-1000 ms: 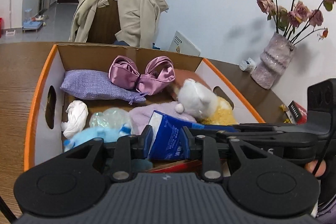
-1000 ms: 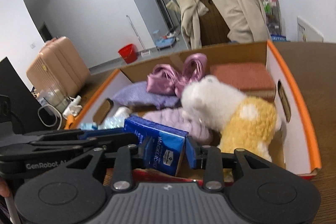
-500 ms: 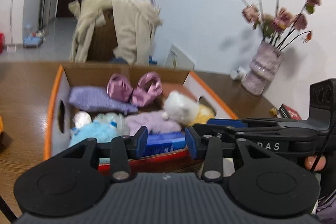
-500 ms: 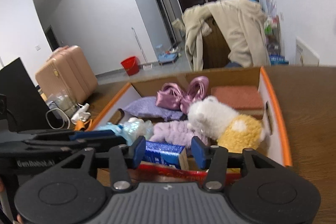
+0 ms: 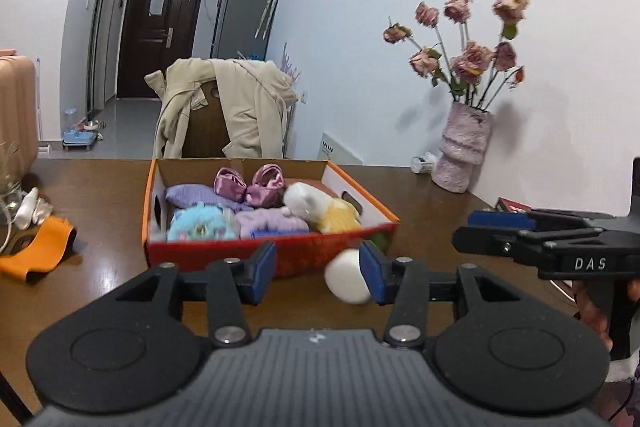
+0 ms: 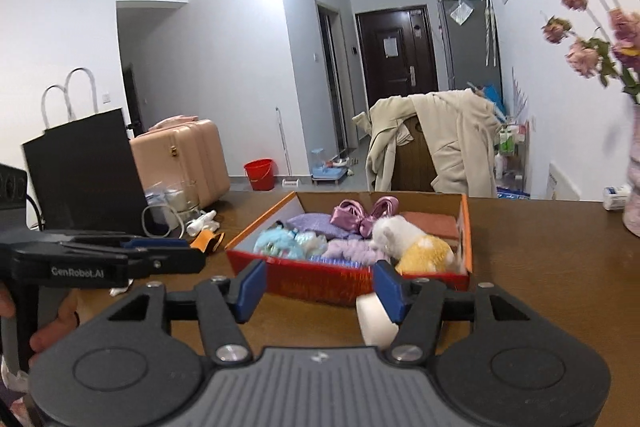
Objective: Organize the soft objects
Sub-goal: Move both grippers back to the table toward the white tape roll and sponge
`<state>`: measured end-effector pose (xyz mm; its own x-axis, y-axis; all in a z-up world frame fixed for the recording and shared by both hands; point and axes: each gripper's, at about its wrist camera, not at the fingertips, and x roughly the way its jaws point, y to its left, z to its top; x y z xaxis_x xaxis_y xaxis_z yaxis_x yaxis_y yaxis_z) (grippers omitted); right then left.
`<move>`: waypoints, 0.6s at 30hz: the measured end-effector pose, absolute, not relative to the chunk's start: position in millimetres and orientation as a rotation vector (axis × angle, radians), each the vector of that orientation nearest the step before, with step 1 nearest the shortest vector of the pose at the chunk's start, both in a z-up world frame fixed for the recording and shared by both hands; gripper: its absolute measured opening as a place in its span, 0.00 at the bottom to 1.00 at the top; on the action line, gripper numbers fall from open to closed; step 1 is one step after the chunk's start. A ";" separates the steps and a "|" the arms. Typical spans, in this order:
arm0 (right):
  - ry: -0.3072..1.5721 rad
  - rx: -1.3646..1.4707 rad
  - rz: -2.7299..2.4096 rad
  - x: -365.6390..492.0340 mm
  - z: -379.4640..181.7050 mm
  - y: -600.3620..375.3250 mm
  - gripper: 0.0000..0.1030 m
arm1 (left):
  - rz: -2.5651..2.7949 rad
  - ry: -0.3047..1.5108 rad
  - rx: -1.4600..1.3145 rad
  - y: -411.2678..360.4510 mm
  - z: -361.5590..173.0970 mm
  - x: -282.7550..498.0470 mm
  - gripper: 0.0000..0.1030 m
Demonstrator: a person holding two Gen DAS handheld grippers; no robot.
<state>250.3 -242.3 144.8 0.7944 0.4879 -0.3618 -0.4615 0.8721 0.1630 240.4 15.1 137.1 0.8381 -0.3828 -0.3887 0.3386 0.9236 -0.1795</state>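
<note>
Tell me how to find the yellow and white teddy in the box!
Look at the brown table, then the orange-edged cardboard box in the middle of it. The teddy lies in the box's near right corner, beside a fuzzy lilac cloth. It is the only fluffy toy that is white at one end and yellow at the other.

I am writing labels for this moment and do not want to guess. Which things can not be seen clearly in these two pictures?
- White round object, left wrist view: partly behind the left gripper finger; what it is, unclear.
- Blue pack, right wrist view: mostly hidden by the box front wall.
- Vase, right wrist view: cut off by the edge, flowers blurred.
- Small item beside the vase, left wrist view: too small.
</note>
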 end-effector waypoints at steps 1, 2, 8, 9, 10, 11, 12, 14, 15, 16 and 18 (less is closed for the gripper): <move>0.395 0.061 0.500 237.0 140.8 -245.1 0.58 | -0.390 0.413 -0.112 15.6 133.7 223.9 0.53; 0.384 0.055 0.485 222.9 135.6 -248.4 0.59 | -0.393 0.397 -0.114 15.7 130.0 211.7 0.56; 0.295 0.086 0.389 147.8 83.5 -270.7 0.72 | -0.300 0.274 -0.108 17.7 76.6 135.5 0.76; 0.267 0.097 0.360 136.7 72.4 -274.3 0.73 | -0.281 0.237 -0.109 18.1 65.1 125.0 0.82; 0.245 0.120 0.318 126.4 60.3 -277.3 0.75 | -0.253 0.215 -0.115 17.4 52.7 116.9 0.85; 0.231 0.133 0.280 118.5 50.4 -279.3 0.75 | -0.237 0.219 -0.117 16.0 43.8 113.1 0.86; 0.219 0.144 0.256 111.8 41.2 -281.0 0.76 | -0.246 0.242 -0.107 14.4 35.8 112.6 0.86; 0.226 0.161 0.253 105.9 25.9 -283.8 0.79 | -0.251 0.296 -0.043 10.3 27.7 116.6 0.86; 0.239 0.163 0.260 107.1 21.1 -284.0 0.79 | -0.238 0.284 -0.044 12.3 29.4 116.5 0.86; 0.249 0.159 0.259 108.0 19.4 -283.8 0.79 | -0.236 0.268 -0.063 14.9 30.9 117.2 0.87; 0.226 0.154 0.262 105.7 20.2 -282.2 0.81 | -0.230 0.289 -0.100 18.9 29.9 122.0 0.87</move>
